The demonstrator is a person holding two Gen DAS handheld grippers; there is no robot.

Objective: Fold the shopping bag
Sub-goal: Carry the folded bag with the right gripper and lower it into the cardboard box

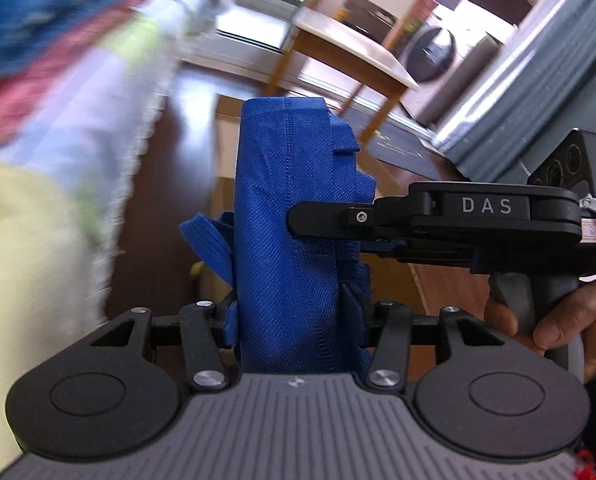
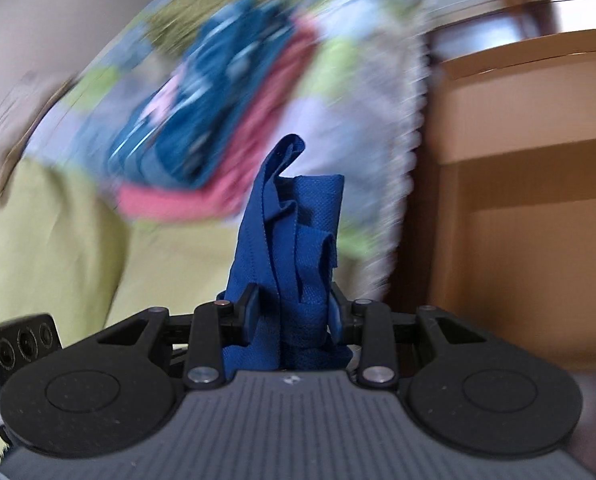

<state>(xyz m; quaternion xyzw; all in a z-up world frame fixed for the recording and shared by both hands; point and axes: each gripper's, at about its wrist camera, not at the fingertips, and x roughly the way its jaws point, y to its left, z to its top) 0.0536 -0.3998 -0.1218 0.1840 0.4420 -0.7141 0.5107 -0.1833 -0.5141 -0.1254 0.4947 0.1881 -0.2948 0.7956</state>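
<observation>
The blue woven shopping bag is folded into a narrow upright bundle and held off the table. My left gripper is shut on its lower part, one pad on each side. From the right, my right gripper is shut on the bundle's edge, with a hand on its grip. In the right wrist view the bag shows crumpled folds and a handle loop sticking up, pinched in the right gripper. Part of the left gripper's body shows at the lower left.
A table with a patchwork cloth carries a blurred stack of folded blue and red fabric. An open cardboard box stands beside the table. Farther off are dark wooden floor, a wooden-legged table and a grey curtain.
</observation>
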